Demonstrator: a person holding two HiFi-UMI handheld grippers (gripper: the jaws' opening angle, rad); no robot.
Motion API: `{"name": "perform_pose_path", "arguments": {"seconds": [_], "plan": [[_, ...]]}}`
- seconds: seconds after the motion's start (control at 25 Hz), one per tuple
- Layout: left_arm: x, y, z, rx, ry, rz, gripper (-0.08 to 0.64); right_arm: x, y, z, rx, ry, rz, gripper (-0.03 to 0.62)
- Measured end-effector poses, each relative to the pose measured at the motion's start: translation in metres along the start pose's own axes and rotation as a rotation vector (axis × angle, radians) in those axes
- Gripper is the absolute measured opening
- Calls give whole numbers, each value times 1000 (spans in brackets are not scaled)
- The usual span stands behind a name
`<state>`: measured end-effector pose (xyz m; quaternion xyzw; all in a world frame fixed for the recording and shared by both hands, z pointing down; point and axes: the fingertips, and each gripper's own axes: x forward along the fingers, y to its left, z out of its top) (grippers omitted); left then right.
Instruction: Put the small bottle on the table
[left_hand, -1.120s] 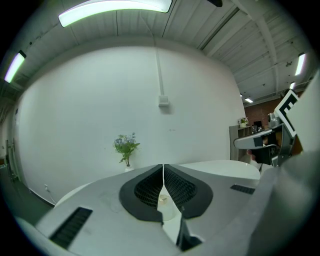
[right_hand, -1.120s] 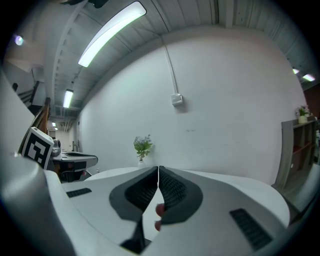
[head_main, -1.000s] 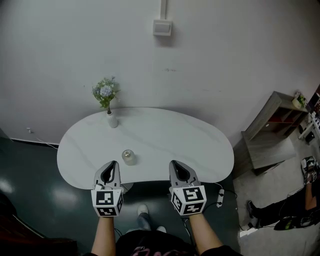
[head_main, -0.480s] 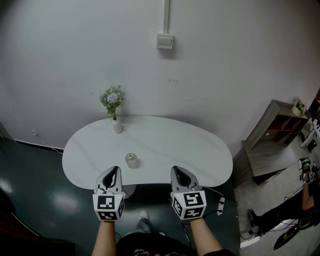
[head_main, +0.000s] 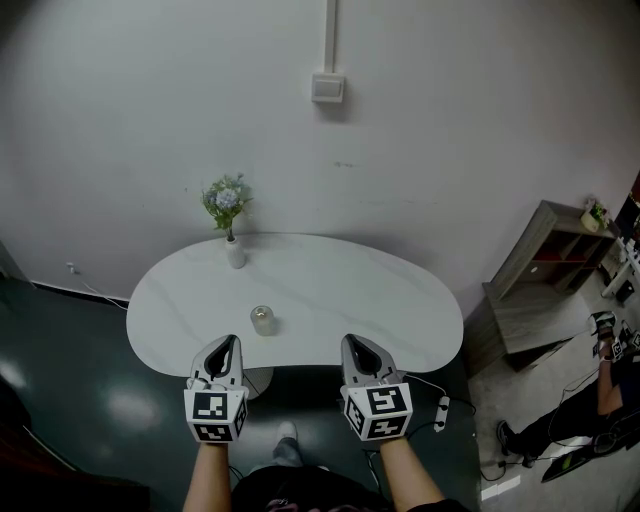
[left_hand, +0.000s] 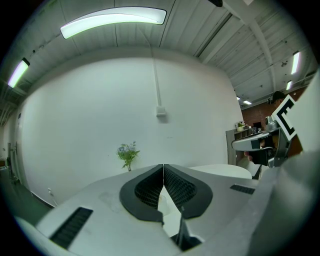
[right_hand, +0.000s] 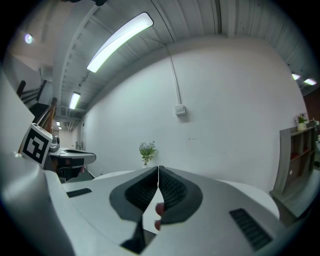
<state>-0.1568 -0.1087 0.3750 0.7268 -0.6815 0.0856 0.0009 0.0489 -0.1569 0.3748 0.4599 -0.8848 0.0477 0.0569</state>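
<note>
Kidney-shaped tabletop (head_main: 340, 290) was white, small glass bottle (head_main: 262, 320) clear, left gripper (head_main: 227, 342) & right gripper (head_main: 352, 341) grey w/ blk/wht squares, glossy floor (head_main: 100, 400) dk green.

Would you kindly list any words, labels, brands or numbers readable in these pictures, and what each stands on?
No text can be read anywhere.
Cubes on the left gripper and right gripper: black-and-white square markers only, no letters.
Small bottle: no label visible.
Wall box: blank.

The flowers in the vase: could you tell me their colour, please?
Pale blue-purple flowers with green leaves; clearest in the head view.
</note>
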Motion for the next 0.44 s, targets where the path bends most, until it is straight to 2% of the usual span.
{"name": "perform_pose_path", "arguments": {"seconds": [0.44], "plan": [[-6, -9, 0, 16, 9, -4, 14, -7, -2, -1, -3, -4, 14, 67]]}}
